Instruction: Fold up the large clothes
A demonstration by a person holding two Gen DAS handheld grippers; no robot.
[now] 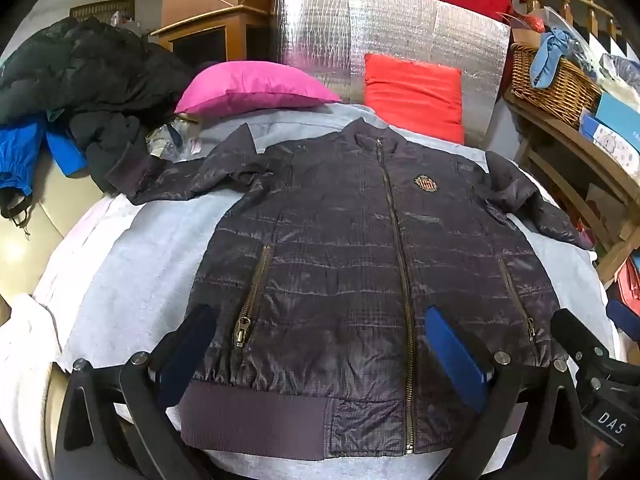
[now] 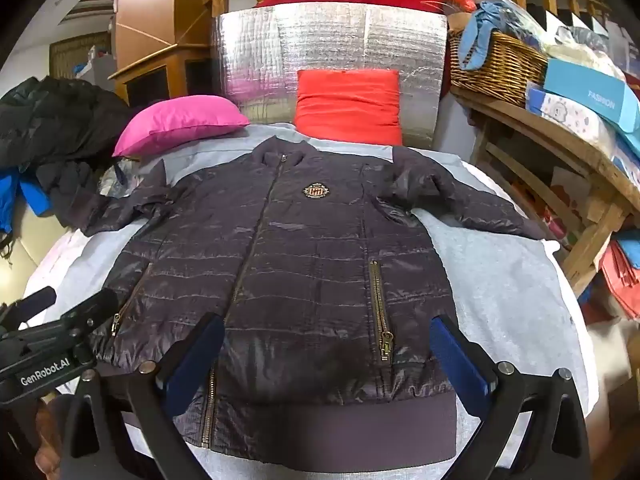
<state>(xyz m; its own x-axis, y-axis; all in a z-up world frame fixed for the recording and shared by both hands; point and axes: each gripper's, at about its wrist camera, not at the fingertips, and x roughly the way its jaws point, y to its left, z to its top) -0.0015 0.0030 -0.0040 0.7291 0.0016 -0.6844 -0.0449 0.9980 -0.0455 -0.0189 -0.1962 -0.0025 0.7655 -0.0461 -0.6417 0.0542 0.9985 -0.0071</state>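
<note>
The dark quilted jacket (image 1: 360, 248) lies zipped and face-up, sleeves spread, hem at the bed's (image 2: 492, 280) near edge, ready for folding; left hand-held gripper (image 1: 320, 344) and right hand-held gripper (image 2: 328, 356) hover spread wide, empty.

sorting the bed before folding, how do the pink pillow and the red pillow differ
The pink pillow lies flat on the bed, while the red pillow stands propped against the silver quilted panel. The pink pillow sits toward the jacket's sleeve beside the dark clothes pile; the red pillow sits just behind the collar. Both are plain, plump and clear of the jacket.
</note>
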